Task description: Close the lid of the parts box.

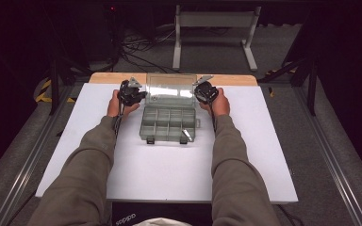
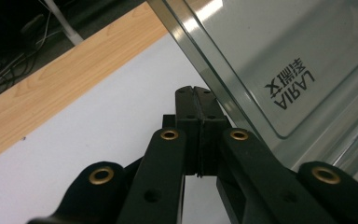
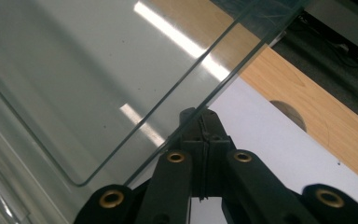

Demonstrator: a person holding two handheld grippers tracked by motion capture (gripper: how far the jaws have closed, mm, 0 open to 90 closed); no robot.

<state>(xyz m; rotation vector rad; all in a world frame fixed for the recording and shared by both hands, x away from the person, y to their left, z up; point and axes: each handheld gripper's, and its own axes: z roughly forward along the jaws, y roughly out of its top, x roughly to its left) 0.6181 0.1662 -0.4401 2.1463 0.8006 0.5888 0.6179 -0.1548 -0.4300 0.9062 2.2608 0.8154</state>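
Clear plastic organizer box [image 1: 168, 123] is sat on the white table [image 1: 169, 174], just inboard of both sets of fingertips, between the two grippers. Lid [image 1: 168, 89] is swung up and stands near upright at the far edge of the tray.

Left gripper [image 1: 140, 95] is held at the lid's left edge, right gripper [image 1: 196, 89] at the lid's right edge. Both are clenched tight, pads pressed together, nothing clamped between them.

In the left gripper view the closed left gripper [image 2: 195, 95] is parked just beside the lid [image 2: 279, 60] edge, and the lid sits off to one side of the fingertips, not between them. Contact cannot be confirmed, but it looks touching or nearly so. Printed brand mark is visible through the clear panel.

In the right gripper view the right gripper [image 3: 200, 116] is seen tucked against or right behind the lid [image 3: 98, 84] corner edge, with the panel running diagonally past the tips.

Judgement: closed tips are being used as pushers or stops rather than pinchers. A symmetric placement on both side edges would keep a thin hinged lid from twisting while it is propped or swung. Likely step is either lid opened fully or about to be closed.

Tray compartments look mostly empty; a small pale item [image 1: 186, 134] is seen near the front right latch.
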